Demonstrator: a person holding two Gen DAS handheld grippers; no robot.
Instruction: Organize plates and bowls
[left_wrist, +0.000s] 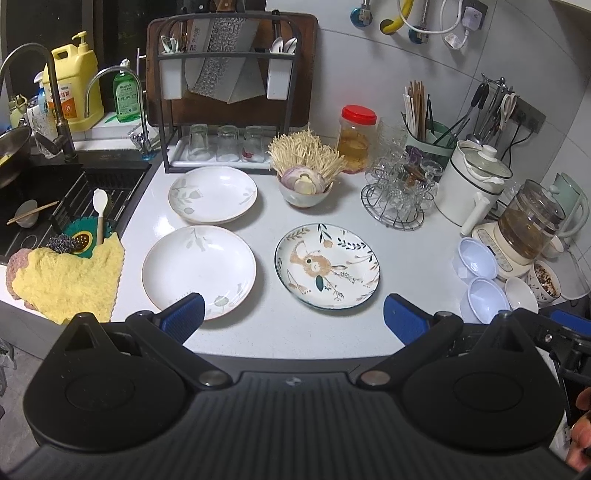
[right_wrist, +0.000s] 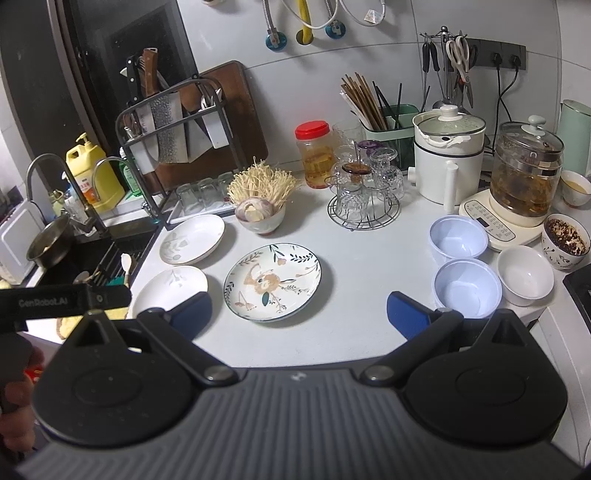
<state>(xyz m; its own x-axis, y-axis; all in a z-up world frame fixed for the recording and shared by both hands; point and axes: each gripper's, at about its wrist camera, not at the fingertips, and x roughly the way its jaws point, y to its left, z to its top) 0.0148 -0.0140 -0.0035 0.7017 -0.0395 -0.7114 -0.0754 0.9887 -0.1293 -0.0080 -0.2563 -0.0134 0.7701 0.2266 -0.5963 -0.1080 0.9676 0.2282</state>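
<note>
Plates sitting apart on white countertop (left_wrist: 295, 332): two white leaf-print ceramic plates (left_wrist: 199, 271) left of round floral-patterned plate (left_wrist: 327, 266), pale blue bowls (right_wrist: 467, 286) to its right. Left gripper (left_wrist: 293, 319) and right gripper (right_wrist: 299, 312) hovering near edge, tongs apart, gripping nothing. Probably stacking first: approaching a rim low, pinching lip squarely.

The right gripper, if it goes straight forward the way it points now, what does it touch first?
Probably the rabbit-patterned plate. The right gripper is open and empty, and this plate lies just ahead, slightly toward its left finger. Depth is unclear, so it may pass above the plate and meet the glass rack behind.
</note>
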